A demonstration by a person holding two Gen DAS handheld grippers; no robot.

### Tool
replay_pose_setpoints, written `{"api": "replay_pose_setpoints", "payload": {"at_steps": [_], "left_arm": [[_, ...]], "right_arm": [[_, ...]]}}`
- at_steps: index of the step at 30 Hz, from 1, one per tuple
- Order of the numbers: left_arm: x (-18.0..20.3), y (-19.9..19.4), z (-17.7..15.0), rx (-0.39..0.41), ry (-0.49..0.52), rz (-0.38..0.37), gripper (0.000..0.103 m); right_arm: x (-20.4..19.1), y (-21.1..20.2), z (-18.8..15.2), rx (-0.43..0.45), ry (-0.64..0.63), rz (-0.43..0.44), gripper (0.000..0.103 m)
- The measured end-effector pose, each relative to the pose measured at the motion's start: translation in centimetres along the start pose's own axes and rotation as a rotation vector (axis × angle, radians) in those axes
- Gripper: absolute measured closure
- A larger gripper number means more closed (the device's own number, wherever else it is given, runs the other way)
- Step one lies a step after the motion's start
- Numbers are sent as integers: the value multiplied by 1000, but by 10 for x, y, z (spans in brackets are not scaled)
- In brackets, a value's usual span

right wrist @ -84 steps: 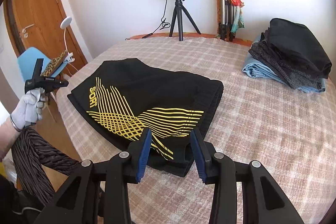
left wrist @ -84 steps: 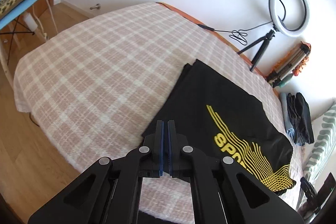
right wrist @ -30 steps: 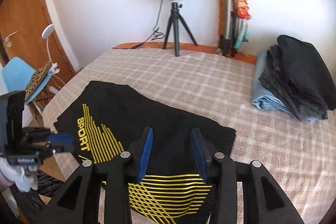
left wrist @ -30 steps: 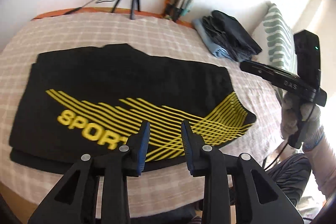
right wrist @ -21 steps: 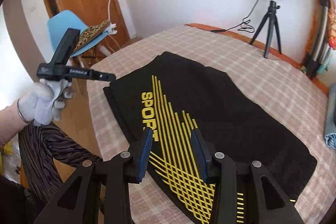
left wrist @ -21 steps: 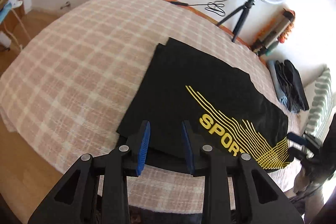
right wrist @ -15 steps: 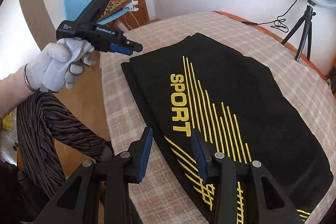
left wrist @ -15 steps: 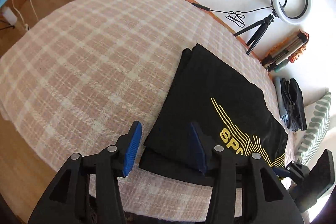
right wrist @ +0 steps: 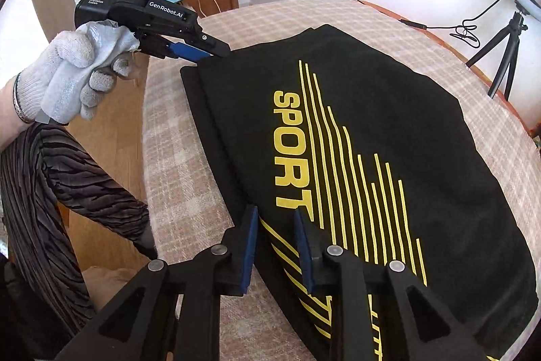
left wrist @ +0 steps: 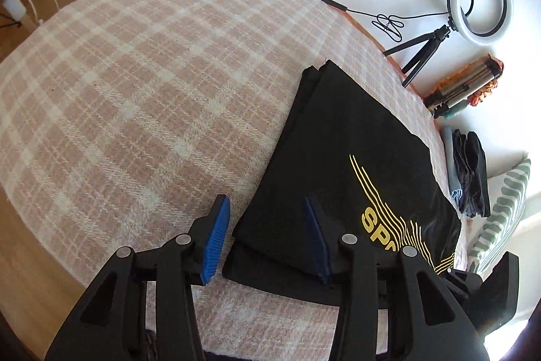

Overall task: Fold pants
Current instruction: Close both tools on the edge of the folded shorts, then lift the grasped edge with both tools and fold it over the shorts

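Blue-padded left gripper: jaws apart, just closing, astride the near corner of the black pants, pads not pressing. Right gripper: jaws narrowed, just closing, astride the pants' near edge; grip not yet evident. Pants lie folded flat on the checked bedspread. Gloved hand carries the left gripper. Ring light beyond.
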State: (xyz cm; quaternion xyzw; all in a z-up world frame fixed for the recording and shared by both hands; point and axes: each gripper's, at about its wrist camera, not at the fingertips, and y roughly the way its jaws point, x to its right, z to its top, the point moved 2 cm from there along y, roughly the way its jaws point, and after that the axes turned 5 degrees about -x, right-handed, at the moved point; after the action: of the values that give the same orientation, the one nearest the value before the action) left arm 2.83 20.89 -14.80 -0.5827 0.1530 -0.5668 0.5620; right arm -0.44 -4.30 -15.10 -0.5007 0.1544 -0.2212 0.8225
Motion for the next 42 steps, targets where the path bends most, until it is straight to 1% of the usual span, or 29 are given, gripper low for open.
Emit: {"api": "replay_pose_setpoints", "payload": {"at_steps": [2,3,4,5,6,7,8,12,15,17,19,21,23,26,31,34,35,37,38,39,40,41,42], "left_arm": [[3,-1,-3,-2,13,13,77],[5,-1,-4,-1,31,27,80],[8,-1,-5,0,50,42,91],[10,-1,-5,4,68,51,95],[12,-2,-5,11,80,58,96],[14,-2,-4,17,89,57,98],[15,-3,-3,19,95,47,99],[22,-10,1,44,114,39,100],[22,-15,2,61,111,39,100],[16,-15,2,51,93,26,100],[14,-15,-1,54,95,38,100],[13,-14,-4,48,93,33,100],[15,-13,-6,53,101,38,100],[14,-18,-9,67,85,41,100],[4,-26,-20,66,74,61,100],[-1,-23,-24,56,82,109,101],[-2,-21,-25,50,85,115,101],[-4,-17,-25,13,77,113,101],[-5,-17,-24,12,69,122,100],[-5,-19,-23,13,65,132,97],[-3,-22,-21,19,71,141,95],[0,-27,-19,36,83,158,94],[4,-31,-17,51,99,174,93]], "right_arm": [[-1,0,1,2,-3,-12,85],[0,0,1,-1,-2,-16,87],[0,1,2,-3,1,-19,88],[1,1,2,-4,3,-19,91],[0,2,2,-6,3,-15,94],[-1,2,3,-6,0,-12,94],[-2,1,3,-4,-6,-13,94],[-6,-1,4,8,-24,-29,101],[-8,-3,4,15,-33,-43,101],[-8,-3,3,15,-34,-45,102],[-6,-3,4,17,-22,-55,103],[-3,-4,4,18,-2,-30,103],[-3,-6,5,23,-6,-45,103],[-6,-10,3,30,-8,-11,103],[-18,-14,-5,21,-43,25,103],[-20,-10,-9,3,-54,28,103],[-19,-7,-9,-10,-51,28,103],[-18,-4,-10,-23,-45,41,101],[-19,-6,-10,-19,-49,50,98],[-20,-11,-10,-8,-56,64,97],[-20,-18,-10,3,-51,81,92],[-17,-26,-8,21,-34,101,75],[-12,-36,-6,49,-15,113,66]]}}
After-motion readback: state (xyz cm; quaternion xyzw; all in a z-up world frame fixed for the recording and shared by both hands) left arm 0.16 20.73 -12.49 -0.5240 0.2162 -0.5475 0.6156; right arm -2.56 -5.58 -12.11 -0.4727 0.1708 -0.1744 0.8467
